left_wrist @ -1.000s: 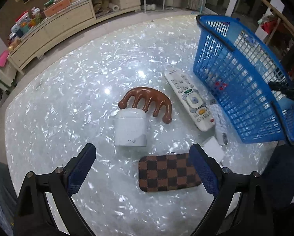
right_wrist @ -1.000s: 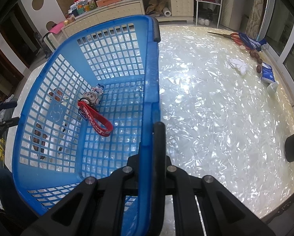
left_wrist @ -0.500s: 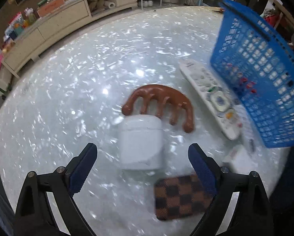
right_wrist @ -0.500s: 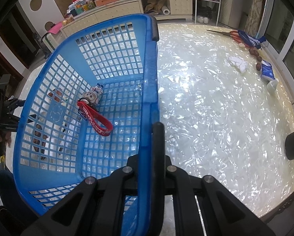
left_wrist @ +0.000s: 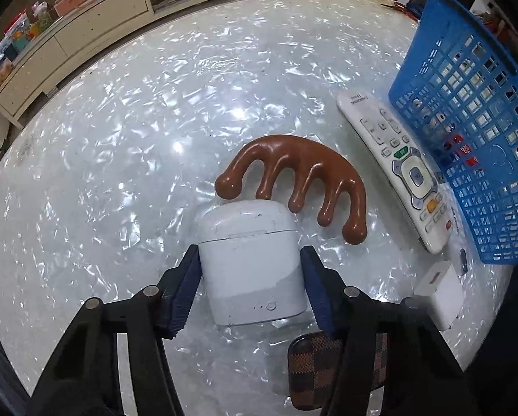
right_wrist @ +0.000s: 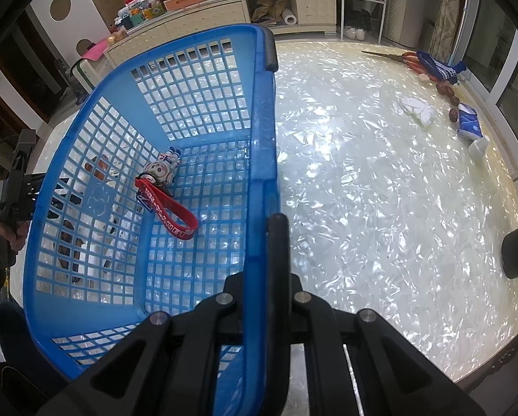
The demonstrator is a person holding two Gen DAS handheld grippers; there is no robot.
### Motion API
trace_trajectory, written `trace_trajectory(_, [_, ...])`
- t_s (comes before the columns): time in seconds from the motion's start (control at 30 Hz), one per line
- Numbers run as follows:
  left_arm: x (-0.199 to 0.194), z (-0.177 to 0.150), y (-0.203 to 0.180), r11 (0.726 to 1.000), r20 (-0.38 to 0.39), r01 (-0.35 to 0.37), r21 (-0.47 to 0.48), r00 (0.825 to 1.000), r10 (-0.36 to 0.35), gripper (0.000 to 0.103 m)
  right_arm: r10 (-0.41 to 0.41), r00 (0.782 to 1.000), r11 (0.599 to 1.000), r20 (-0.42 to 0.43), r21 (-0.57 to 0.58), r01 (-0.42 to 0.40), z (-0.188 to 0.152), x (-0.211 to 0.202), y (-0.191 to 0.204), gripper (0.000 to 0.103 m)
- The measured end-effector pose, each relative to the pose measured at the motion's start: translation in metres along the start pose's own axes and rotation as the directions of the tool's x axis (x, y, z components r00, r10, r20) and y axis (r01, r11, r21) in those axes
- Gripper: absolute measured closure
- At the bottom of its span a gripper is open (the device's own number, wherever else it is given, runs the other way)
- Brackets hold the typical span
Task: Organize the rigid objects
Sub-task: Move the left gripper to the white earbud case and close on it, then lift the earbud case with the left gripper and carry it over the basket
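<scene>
A white earbud case (left_wrist: 248,242) lies on the pearly table between the blue pads of my left gripper (left_wrist: 248,272). The jaws are closing, and both pads touch the case's sides. Behind it lies a brown wooden comb-shaped massager (left_wrist: 293,159), and to the right a white remote (left_wrist: 397,170) beside the blue basket (left_wrist: 467,104). My right gripper (right_wrist: 267,228) is shut on the near rim of the blue basket (right_wrist: 189,79). A small robot keychain (right_wrist: 162,170) with a red strap (right_wrist: 175,215) lies inside.
A brown checkered wallet (left_wrist: 314,364) lies just under my left gripper's right finger. A white charger block (left_wrist: 439,287) sits near the basket's corner. Scissors (right_wrist: 397,57), a tissue pack (right_wrist: 468,124) and small items line the table's far right edge. A cabinet stands beyond the table.
My left gripper came down over the white case and its jaws narrowed from wide apart to the case's sides. The right gripper and the basket kept still.
</scene>
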State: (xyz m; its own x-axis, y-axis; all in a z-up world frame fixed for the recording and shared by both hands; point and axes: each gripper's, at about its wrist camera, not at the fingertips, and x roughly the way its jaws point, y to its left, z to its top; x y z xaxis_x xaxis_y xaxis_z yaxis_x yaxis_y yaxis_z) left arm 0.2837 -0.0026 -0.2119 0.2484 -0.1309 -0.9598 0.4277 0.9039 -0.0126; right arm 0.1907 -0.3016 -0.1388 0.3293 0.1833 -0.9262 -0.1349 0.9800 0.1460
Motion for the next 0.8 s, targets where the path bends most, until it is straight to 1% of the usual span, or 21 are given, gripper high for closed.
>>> trace_trajectory(0.2, [-0.007, -0.008, -0.005, 1.0, 0.003, 0.021, -0.018, 1.0, -0.021, 0.043, 0.001, 1.0, 1.0, 0.0, 0.003, -0.001, 0.0, 0.0, 0.0, 0.098])
trace_trajectory(0.27, [-0.015, -0.01, -0.006, 1.0, 0.017, 0.012, -0.02, 1.0, -0.011, 0.043, 0.001, 1.0, 1.0, 0.0, 0.006, -0.001, 0.0, -0.001, -0.001, 0.098])
trace_trajectory(0.53, [-0.078, -0.009, -0.019, 1.0, 0.115, -0.004, -0.008, 0.993, 0.005, 0.043, -0.009, 1.0, 1.0, 0.009, 0.007, 0.009, -0.002, -0.008, 0.002, 0.098])
trace_trajectory(0.63, [-0.106, -0.009, -0.029, 1.0, 0.16, -0.017, 0.021, 0.987, 0.013, 0.043, -0.01, 1.0, 1.0, 0.016, 0.009, 0.01, -0.002, -0.01, 0.003, 0.098])
trace_trajectory(0.8, [-0.146, -0.003, -0.059, 0.997, 0.24, -0.016, 0.075, 0.971, -0.002, 0.043, -0.018, 1.0, 1.0, 0.018, 0.003, 0.018, -0.003, -0.013, 0.006, 0.098])
